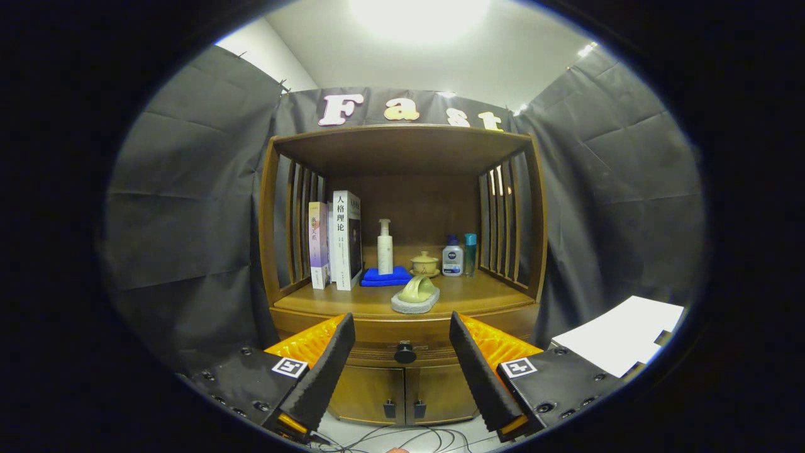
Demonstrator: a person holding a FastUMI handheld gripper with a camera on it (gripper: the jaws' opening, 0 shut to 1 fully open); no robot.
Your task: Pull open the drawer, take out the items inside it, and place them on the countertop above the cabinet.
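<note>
books [335, 242] left on countertop [478, 297] | bottles [458, 256] right | drawer [377, 352] below

Drawer [402, 345] front partly hidden behind claw [402, 352] fingers; blue towel [385, 276] partly behind green item, possibly ceramic [417, 289]

Overhead ceiling glare, fisheye-warped edges

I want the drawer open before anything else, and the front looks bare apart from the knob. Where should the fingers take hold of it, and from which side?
Grip the round dark knob at the middle of the drawer front, coming straight on from the front. It stands proud of the wood and is probably the only graspable part. The gripper is open, the knob showing between its fingers, so likely advance, close one finger on each side, then pull back.
</note>
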